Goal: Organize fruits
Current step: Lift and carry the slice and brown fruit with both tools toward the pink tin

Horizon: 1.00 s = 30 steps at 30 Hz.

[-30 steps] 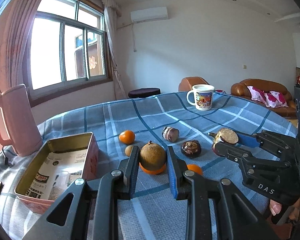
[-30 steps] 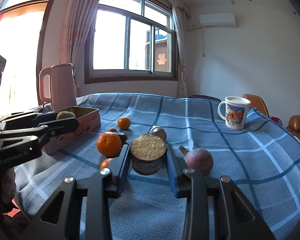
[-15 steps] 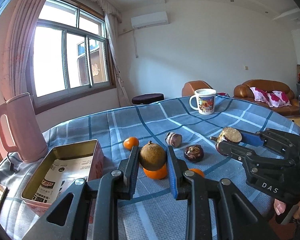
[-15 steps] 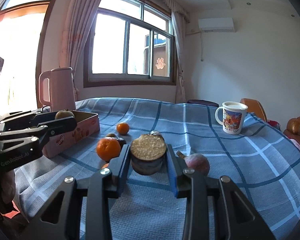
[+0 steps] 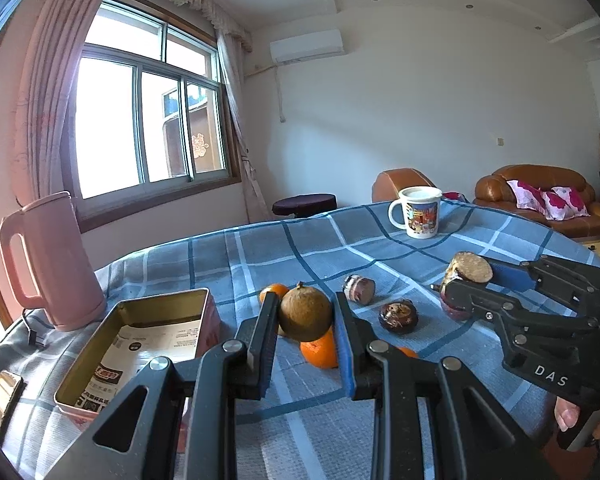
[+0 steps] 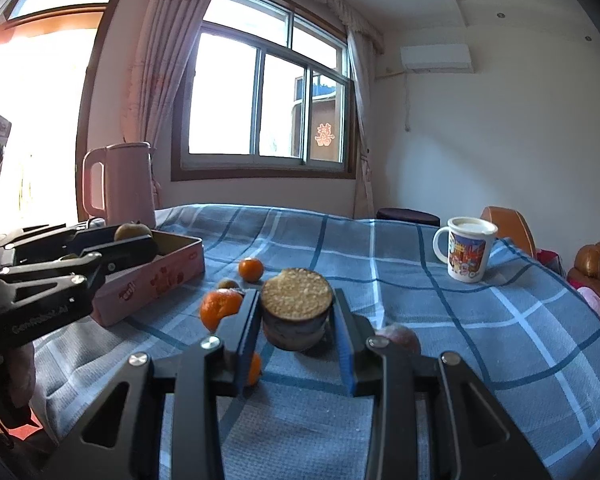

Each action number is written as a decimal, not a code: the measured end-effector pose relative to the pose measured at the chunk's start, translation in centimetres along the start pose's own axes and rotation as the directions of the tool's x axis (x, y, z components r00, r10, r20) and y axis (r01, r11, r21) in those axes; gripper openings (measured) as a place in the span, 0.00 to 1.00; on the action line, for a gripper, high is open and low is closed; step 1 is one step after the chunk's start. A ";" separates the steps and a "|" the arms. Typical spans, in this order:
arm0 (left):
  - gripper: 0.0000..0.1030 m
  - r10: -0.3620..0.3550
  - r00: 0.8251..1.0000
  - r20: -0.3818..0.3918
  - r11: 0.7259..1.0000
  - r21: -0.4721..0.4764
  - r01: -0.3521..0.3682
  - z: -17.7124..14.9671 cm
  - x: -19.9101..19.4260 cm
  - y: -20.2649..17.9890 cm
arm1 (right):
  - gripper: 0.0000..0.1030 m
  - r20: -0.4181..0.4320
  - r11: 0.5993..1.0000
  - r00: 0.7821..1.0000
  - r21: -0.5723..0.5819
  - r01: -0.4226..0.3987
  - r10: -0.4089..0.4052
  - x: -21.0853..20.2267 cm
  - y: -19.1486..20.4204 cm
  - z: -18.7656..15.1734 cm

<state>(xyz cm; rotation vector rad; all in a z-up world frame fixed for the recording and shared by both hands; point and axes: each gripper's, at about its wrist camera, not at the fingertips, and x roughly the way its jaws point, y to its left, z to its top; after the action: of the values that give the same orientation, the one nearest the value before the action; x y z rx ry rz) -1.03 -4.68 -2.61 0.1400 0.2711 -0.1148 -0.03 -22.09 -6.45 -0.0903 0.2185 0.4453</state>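
Between the left gripper's (image 5: 305, 322) blue pads sits a round brown fruit (image 5: 305, 312), pinched on both sides & held clear above the cloth, w/ an orange (image 5: 319, 350) on the table right behind/below it. Seen from the right wrist cam, that same fruit (image 6: 133, 231) hangs over the near end of the pink tin (image 6: 156, 276). Right gripper (image 6: 296, 322) is closed on a cut chunk (image 6: 297, 308), pale grainy face toward the cam, dark skin below; in the left cam the chunk (image 5: 467, 270) is up off the table too.

Loose on the cloth: a small orange (image 5: 274, 292) behind the left fingers, a dark round fruit (image 5: 398, 316), a short cut piece (image 5: 359, 289) lying on its side, another orange (image 5: 407, 351) mostly hidden by the right finger of the left gripper. Right cam adds a reddish fruit (image 6: 398, 336) just past its right finger, an orange (image 6: 220, 307) near its left finger, a smaller one (image 6: 251, 269) further back by the tin.

Tin (image 5: 148, 312) is open, printed paper lining the bottom, standing at the table's left side. Pink kettle (image 5: 48, 260) stands beyond it. Printed mug (image 5: 420, 212) sits well apart at the far side of the blue checked tablecloth (image 5: 340, 248). Sofa (image 5: 540, 196) w/ a floral cushion in the background; window (image 5: 148, 116) behind the kettle.
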 end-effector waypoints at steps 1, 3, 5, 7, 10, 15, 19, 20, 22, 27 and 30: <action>0.27 0.004 1.000 -0.001 1.000 -0.002 -0.004 0.1 0.0 0.1 | 0.36 0.002 1.000 1.000 -0.003 -0.003 0.003 0.1 0.0 0.2; 0.27 0.014 1.000 -0.007 1.000 -0.007 -0.014 0.2 0.1 0.4 | 0.36 0.004 1.000 1.000 -0.013 -0.005 0.005 0.1 0.2 0.6; 0.27 0.024 1.000 -0.014 1.000 -0.012 -0.024 0.3 0.2 0.7 | 0.36 0.010 1.000 1.000 -0.024 -0.007 0.007 0.2 0.4 1.0; 0.27 0.034 0.999 -0.024 0.999 -0.021 -0.035 0.4 0.4 1.2 | 0.36 0.013 0.999 1.000 -0.029 -0.014 0.015 0.3 0.6 1.6; 0.27 0.046 0.998 -0.032 0.998 -0.034 -0.047 0.6 0.5 2.0 | 0.36 0.015 0.999 0.999 -0.040 -0.029 0.030 0.6 0.8 2.5; 0.27 0.071 0.995 -0.068 0.996 -0.052 -0.075 0.6 1.1 3.5 | 0.36 0.009 0.996 0.998 -0.065 -0.062 0.063 1.4 1.8 4.0; 0.27 0.102 0.989 -0.106 0.992 -0.070 -0.109 0.3 1.8 5.0 | 0.36 0.001 0.990 0.995 -0.095 -0.104 0.105 2.5 3.3 5.2; 0.27 0.111 0.987 -0.116 0.990 -0.075 -0.120 0.3 2.0 5.5 | 0.36 -0.004 0.987 0.992 -0.099 -0.122 0.123 2.9 3.7 5.6; 0.27 0.124 0.984 -0.128 0.988 -0.081 -0.135 0.2 2.2 6.4 | 0.36 -0.012 0.984 0.989 -0.102 -0.148 0.147 3.5 4.3 6.1; 0.27 0.154 0.976 -0.155 0.980 -0.102 -0.171 0.0 2.6 8.7 | 0.36 -0.041 0.973 0.982 -0.132 -0.188 0.184 5.6 6.1 7.4; 0.27 0.168 0.971 -0.172 0.976 -0.108 -0.188 -0.1 2.9 9.9 | 0.36 -0.059 0.967 0.977 -0.136 -0.213 0.207 6.6 6.8 8.0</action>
<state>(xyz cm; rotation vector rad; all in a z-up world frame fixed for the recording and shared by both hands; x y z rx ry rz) 3.02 4.82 -2.34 0.0495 0.4252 0.0925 4.34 -12.11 -0.51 -0.2181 0.2409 0.6708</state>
